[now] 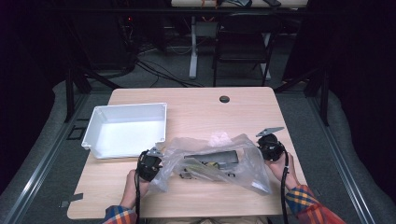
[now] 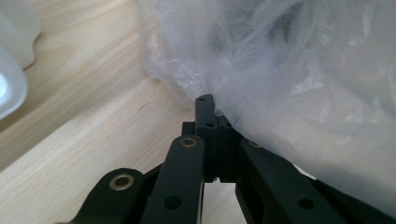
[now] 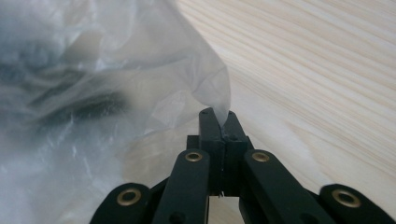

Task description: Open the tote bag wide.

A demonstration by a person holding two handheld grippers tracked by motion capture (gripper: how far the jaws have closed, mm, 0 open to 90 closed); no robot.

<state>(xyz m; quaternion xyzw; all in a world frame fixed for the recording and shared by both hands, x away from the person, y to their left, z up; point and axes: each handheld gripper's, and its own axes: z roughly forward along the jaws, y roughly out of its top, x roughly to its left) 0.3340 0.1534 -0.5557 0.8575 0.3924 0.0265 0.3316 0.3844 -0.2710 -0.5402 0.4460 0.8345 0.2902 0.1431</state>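
Left claw (image 1: 159, 161): jaws pressed together on the near-left edge of a clear plastic bag (image 1: 219, 161); in the left gripper view the film is pinched at the tips (image 2: 212, 114) and billows up and away to their right.
Right claw (image 1: 261, 142): jaws closed on a thin corner of the same bag; in the right gripper view a peak of film rises straight out of the tips (image 3: 219, 123), the rest of the bag spreading to their left.
Bag: lying crumpled on the bench (image 1: 196, 105), stretched between the two claws, each holding one end.
Inside the bag: a dark flat item (image 1: 212, 157) and some small bits (image 1: 184, 175), blurred by the film, sitting between the claws and nearer the left one.
White tray (image 1: 126, 128): on the bench just beyond the left claw, well apart from the right one.
Hands: one (image 1: 135, 186) behind each claw, plaid sleeves (image 1: 303, 203) at the near edge of the bench.
Bench surface: pale wood grain running off to the right of the right claw.
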